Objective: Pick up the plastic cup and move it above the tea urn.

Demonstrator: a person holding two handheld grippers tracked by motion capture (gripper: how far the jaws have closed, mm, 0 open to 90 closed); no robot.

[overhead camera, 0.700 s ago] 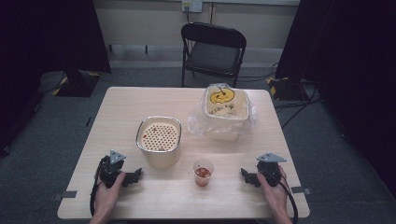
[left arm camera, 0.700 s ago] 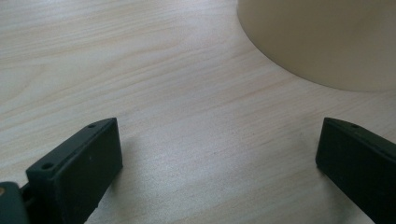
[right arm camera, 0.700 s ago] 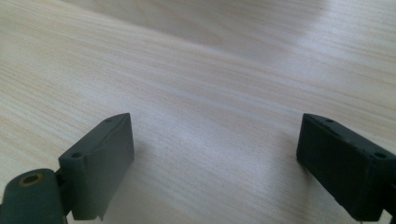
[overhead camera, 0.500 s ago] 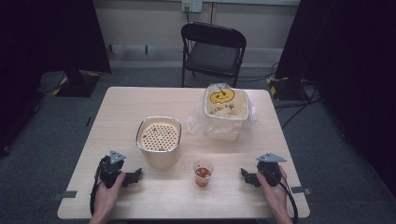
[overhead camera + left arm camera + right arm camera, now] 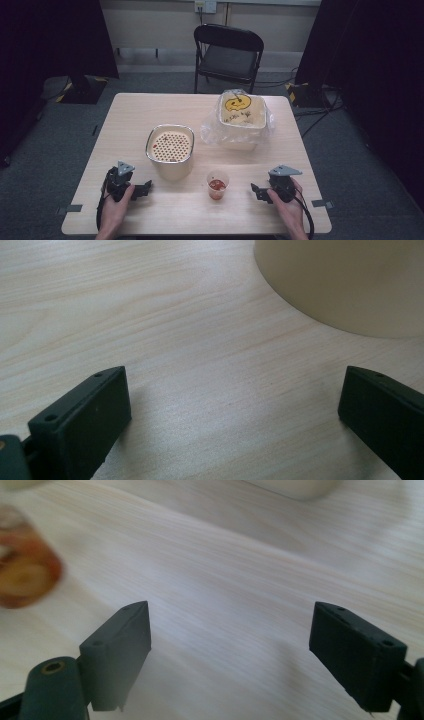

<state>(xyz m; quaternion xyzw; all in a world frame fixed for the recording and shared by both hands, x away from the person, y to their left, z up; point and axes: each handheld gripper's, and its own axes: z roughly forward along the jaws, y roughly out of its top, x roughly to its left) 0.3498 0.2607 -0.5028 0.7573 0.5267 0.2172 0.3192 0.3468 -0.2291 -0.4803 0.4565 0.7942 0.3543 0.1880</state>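
A cream pot [image 5: 170, 154] with a perforated insert stands at the middle of the wooden table [image 5: 125, 115]; its rounded wall [image 5: 350, 285] fills the upper right of the left gripper view. A small clear cup [image 5: 217, 184] with red contents sits in front of it, blurred at the left edge of the right gripper view [image 5: 22, 572]. My left gripper [image 5: 145, 188] rests on the table at the front left, open, nothing between its jaws. My right gripper [image 5: 257, 192] rests at the front right, open and empty, pointing toward the cup.
A cream container [image 5: 241, 117] with a yellow smiley lid sits in a clear plastic bag at the back right of the table. A black folding chair [image 5: 227, 55] stands beyond the far edge. Bare wood lies between both grippers and the pot.
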